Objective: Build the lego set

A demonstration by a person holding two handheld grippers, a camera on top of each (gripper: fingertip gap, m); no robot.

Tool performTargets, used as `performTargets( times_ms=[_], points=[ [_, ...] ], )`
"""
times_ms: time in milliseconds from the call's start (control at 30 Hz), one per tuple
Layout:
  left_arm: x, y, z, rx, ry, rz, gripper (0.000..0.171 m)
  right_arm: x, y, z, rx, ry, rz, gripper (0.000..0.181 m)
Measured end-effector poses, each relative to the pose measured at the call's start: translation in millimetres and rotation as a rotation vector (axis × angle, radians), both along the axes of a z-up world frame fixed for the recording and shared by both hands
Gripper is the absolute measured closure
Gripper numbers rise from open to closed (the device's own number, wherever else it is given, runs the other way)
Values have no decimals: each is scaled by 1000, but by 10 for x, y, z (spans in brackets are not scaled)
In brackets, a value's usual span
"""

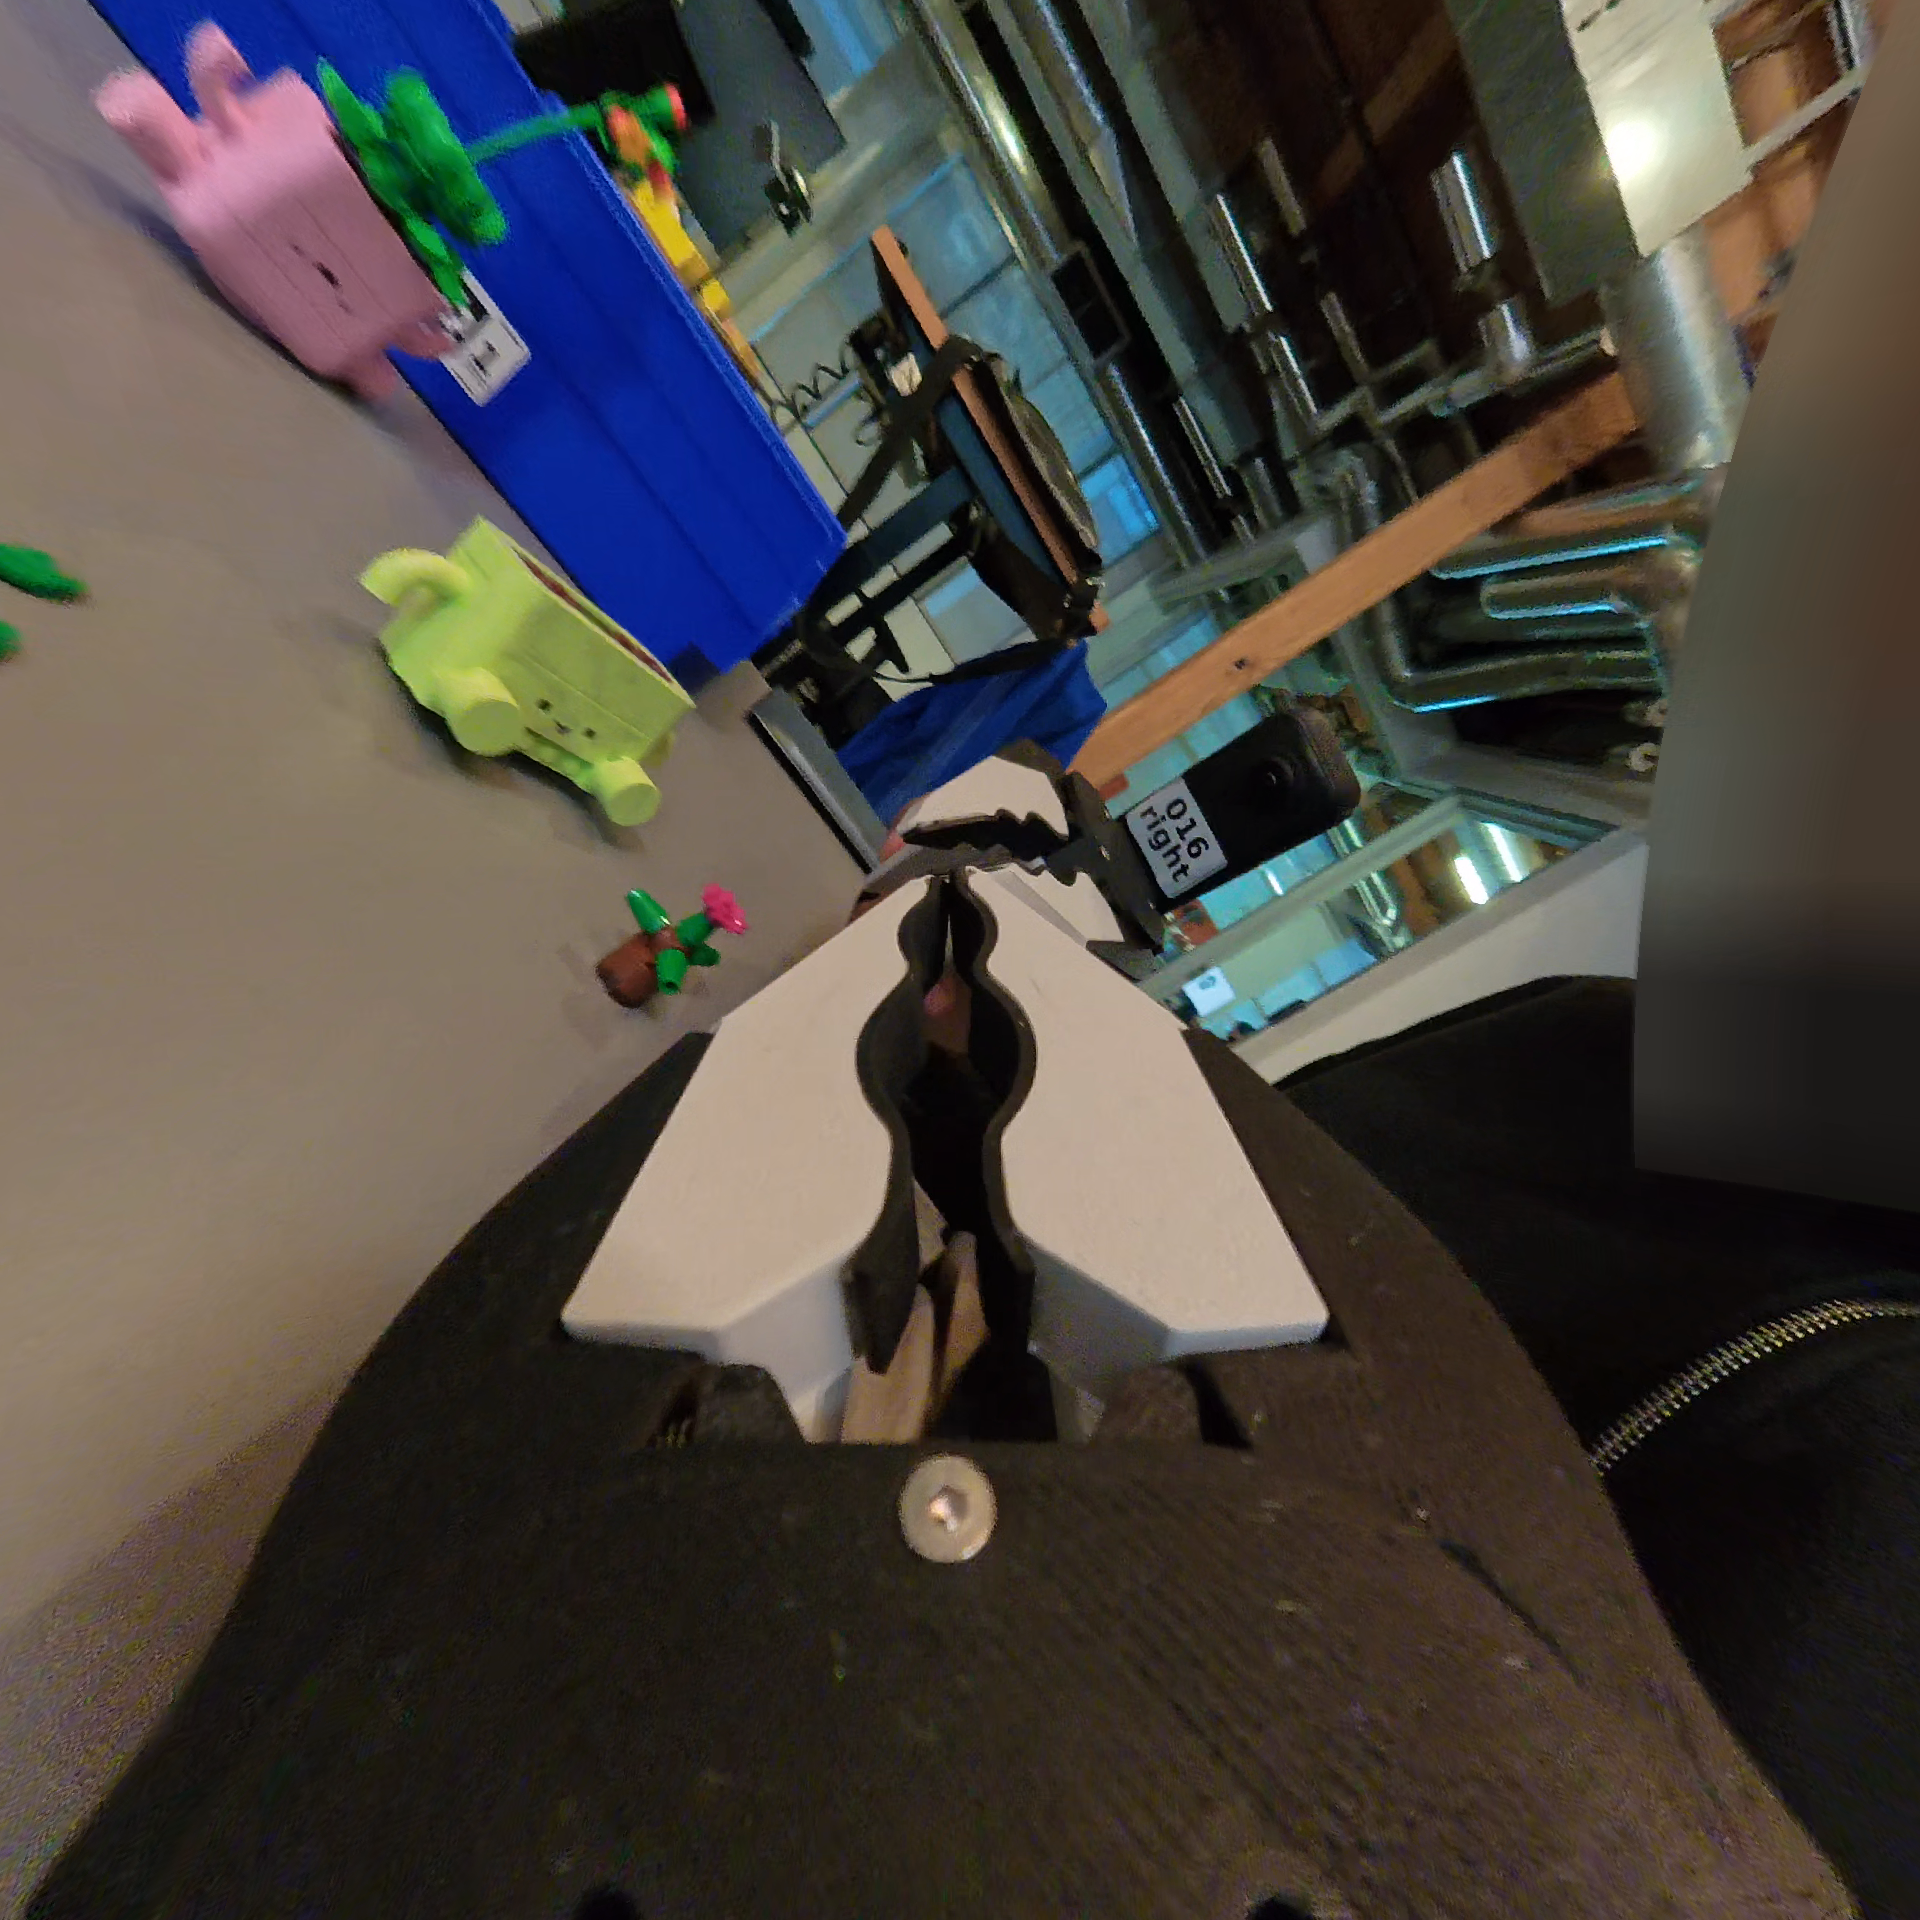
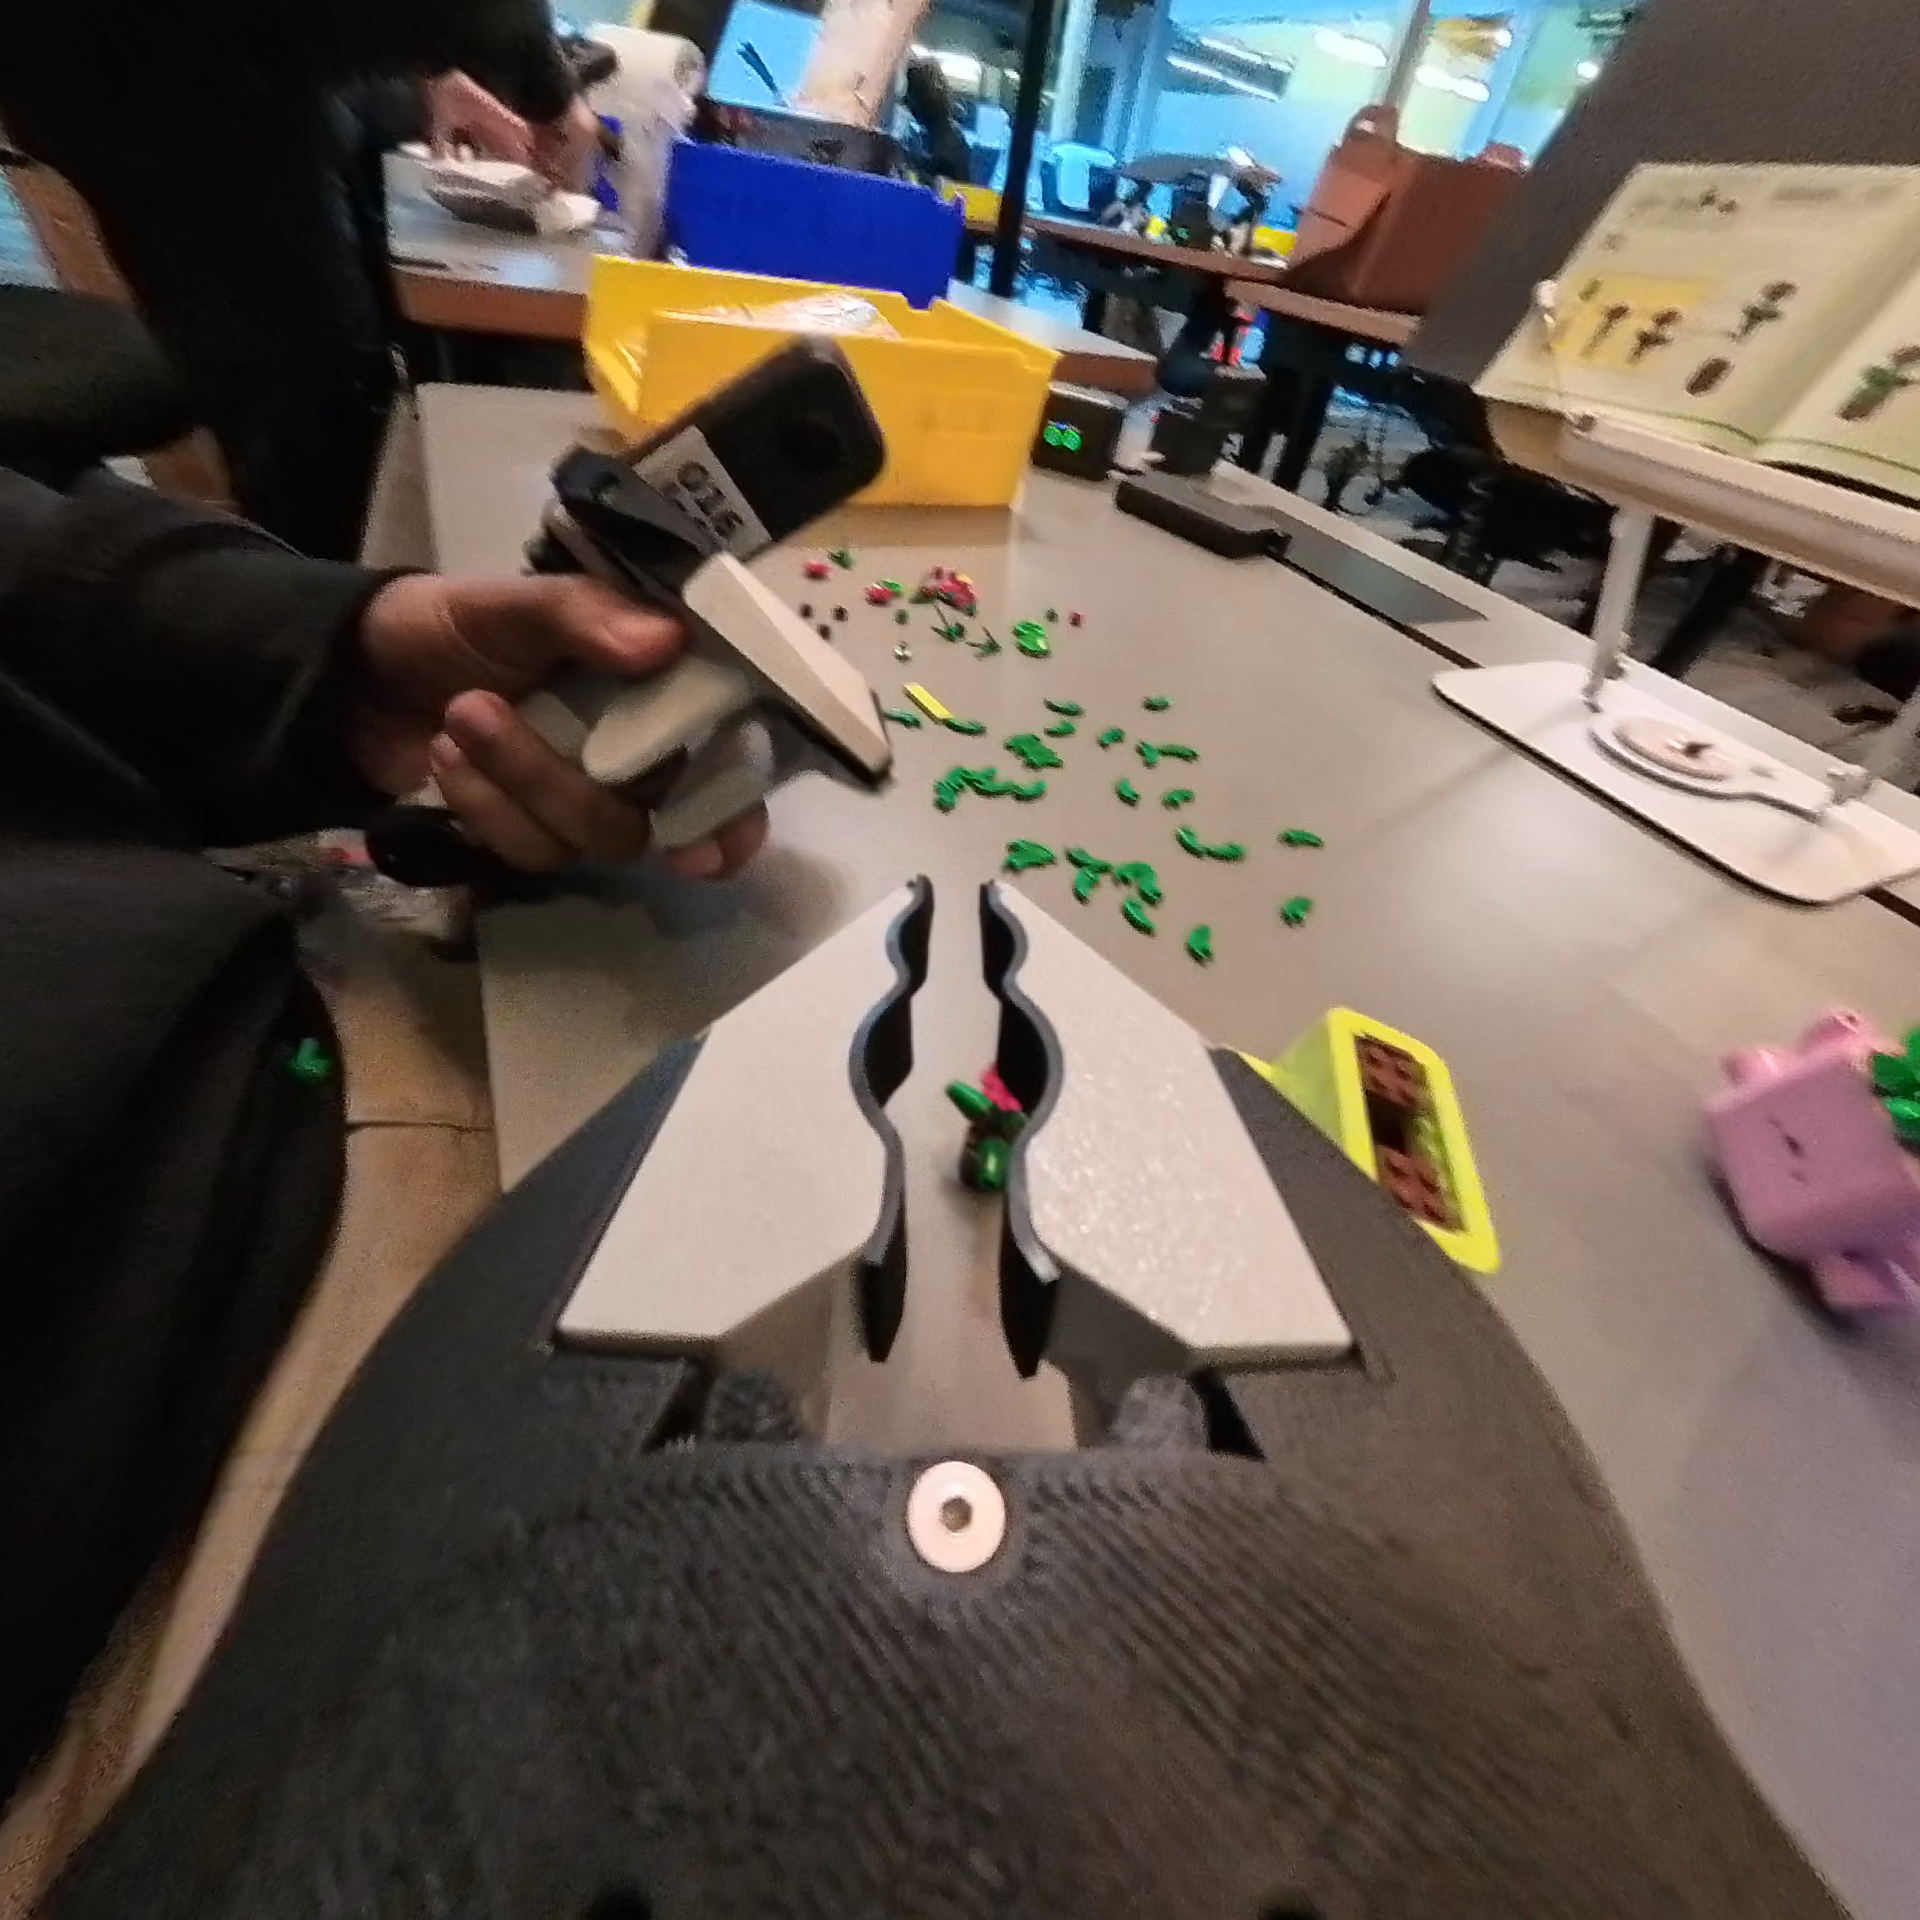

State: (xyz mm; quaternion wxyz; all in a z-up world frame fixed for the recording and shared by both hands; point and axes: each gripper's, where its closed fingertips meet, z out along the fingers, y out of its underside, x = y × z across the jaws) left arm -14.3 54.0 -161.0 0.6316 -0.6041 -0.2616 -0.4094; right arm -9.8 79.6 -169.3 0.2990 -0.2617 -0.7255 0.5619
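Observation:
My left gripper (image 1: 951, 883) is shut, its pads together, and I see nothing between them. It also shows in the right wrist view (image 2: 790, 675), held in a hand above the table's left part. My right gripper (image 2: 951, 894) is open by a narrow gap with nothing between its tips. It hovers over the grey table (image 2: 1455, 987). A small brown, green and pink flower build (image 2: 987, 1127) lies on the table below, seen through the jaw gap, not touched. It also shows in the left wrist view (image 1: 670, 945). Several loose green leaf pieces (image 2: 1091, 810) are scattered ahead.
A lime green pot (image 2: 1392, 1132) and a pink pot with a green plant (image 2: 1818, 1164) stand at the right. They also show in the left wrist view: lime pot (image 1: 530, 665), pink pot (image 1: 291, 239). A yellow bin (image 2: 831, 384), a blue bin (image 1: 623, 364) and an instruction booklet on a stand (image 2: 1714, 312) lie farther off. Both grippers' tips are close together, under 4 cm apart.

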Motion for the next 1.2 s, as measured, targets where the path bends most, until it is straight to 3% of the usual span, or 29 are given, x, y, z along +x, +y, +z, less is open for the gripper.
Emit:
performTargets(
  times_ms=[200,367,600,733,867,1033,1200],
  points=[
    [-306,-217,60,-35,124,116,171,35,20,152,-114,13,17,172],
    [-393,-343,143,-32,218,173,171,48,-96,120,-130,-10,45,172],
    [-196,-586,273,23,279,227,171,330,-259,73,-139,-28,75,173],
    [47,-778,236,29,253,289,171,758,-456,67,-178,-68,187,170],
    [355,-889,248,40,246,357,171,1336,-828,-228,-86,-232,338,172],
    [746,-831,228,20,272,354,171,1961,-1221,-1024,34,-685,489,169],
    [889,-767,198,-4,311,337,171,2070,-1277,-1346,149,-747,443,166]
  ],
)
